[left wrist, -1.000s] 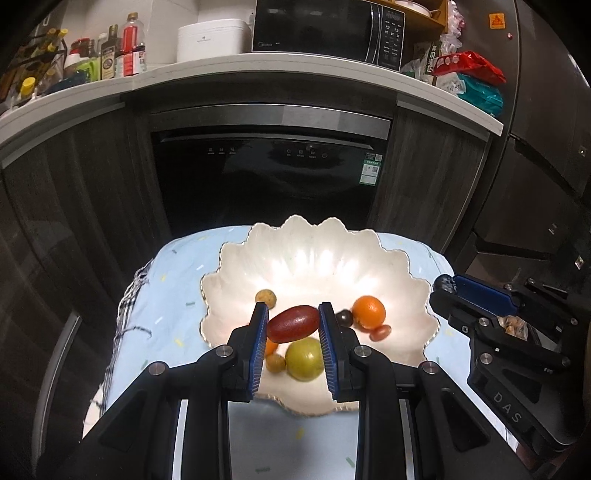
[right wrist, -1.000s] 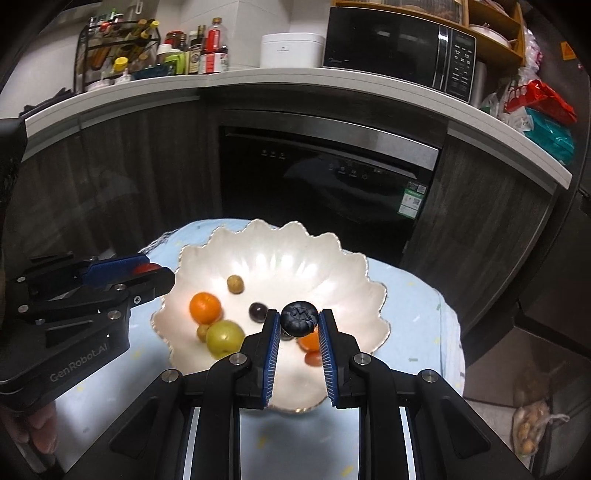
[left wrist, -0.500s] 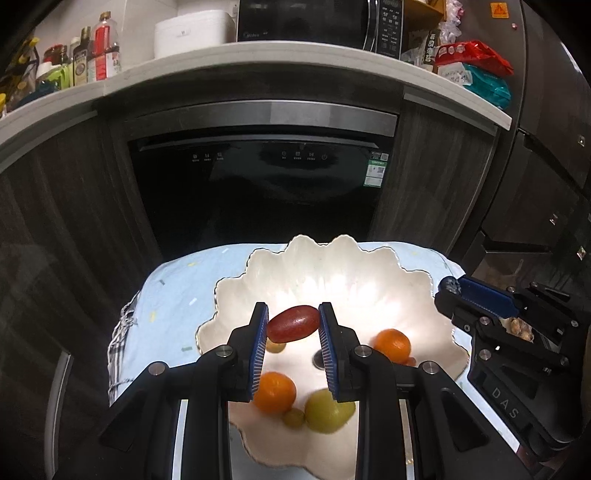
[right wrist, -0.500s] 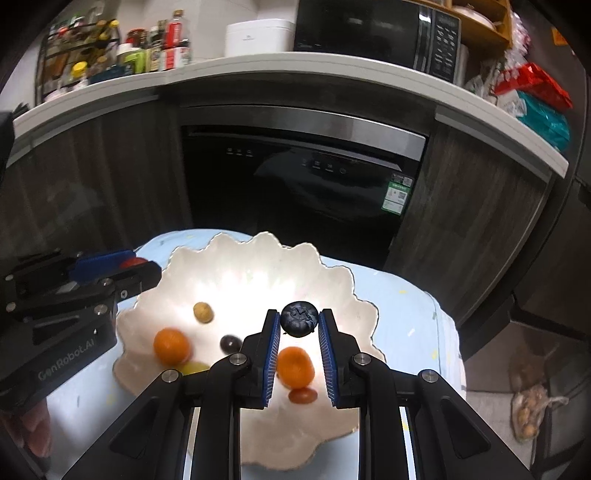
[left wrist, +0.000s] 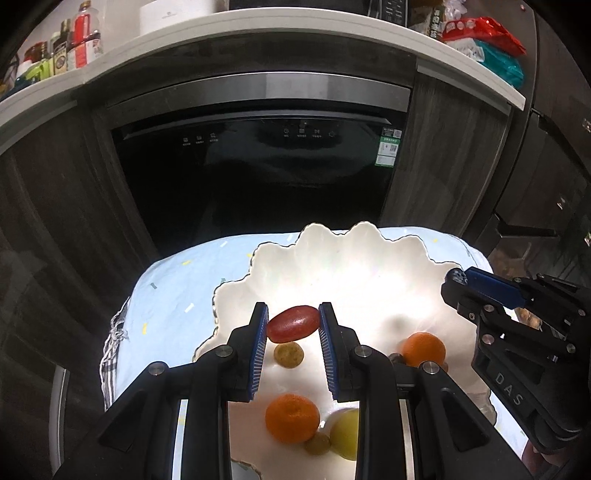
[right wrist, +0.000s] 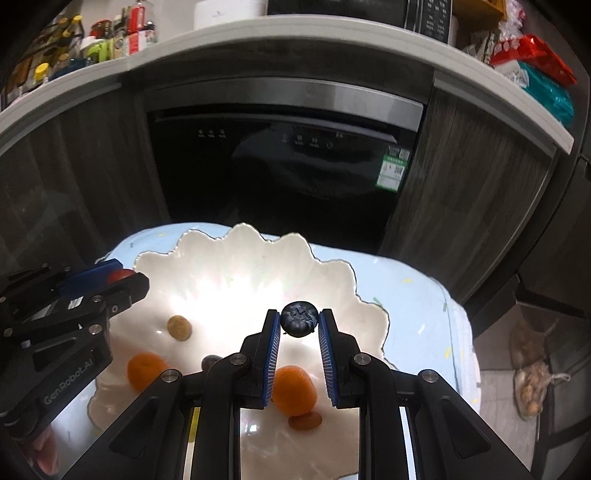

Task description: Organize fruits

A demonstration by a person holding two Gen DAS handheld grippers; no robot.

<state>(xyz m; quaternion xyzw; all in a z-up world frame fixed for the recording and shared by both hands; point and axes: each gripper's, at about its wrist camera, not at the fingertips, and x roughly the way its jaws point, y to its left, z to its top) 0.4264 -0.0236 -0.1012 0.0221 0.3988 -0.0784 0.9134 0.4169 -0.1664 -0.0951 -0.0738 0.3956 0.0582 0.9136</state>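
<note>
A white scalloped bowl (left wrist: 369, 266) stands on a pale blue cloth; it also shows in the right wrist view (right wrist: 236, 266). My left gripper (left wrist: 293, 326) is shut on a dark red oval fruit (left wrist: 293, 327) above the bowl's left part. My right gripper (right wrist: 298, 319) is shut on a dark blueberry (right wrist: 298, 318) above the bowl's right part. In the bowl lie two oranges (left wrist: 291, 417) (left wrist: 423, 349), a yellow-green fruit (left wrist: 347, 428), a small brown fruit (left wrist: 289, 354) and a small dark fruit (right wrist: 210, 362).
The blue cloth (left wrist: 184, 284) covers a small table in front of a black built-in dishwasher (left wrist: 266, 162). A counter (left wrist: 221, 26) with bottles and a microwave runs above. A bag (right wrist: 533, 387) lies on the floor at the right.
Both grippers have moved forward over the bowl, still holding their fruits. The fruits in the bowl now sit lower in both views.
</note>
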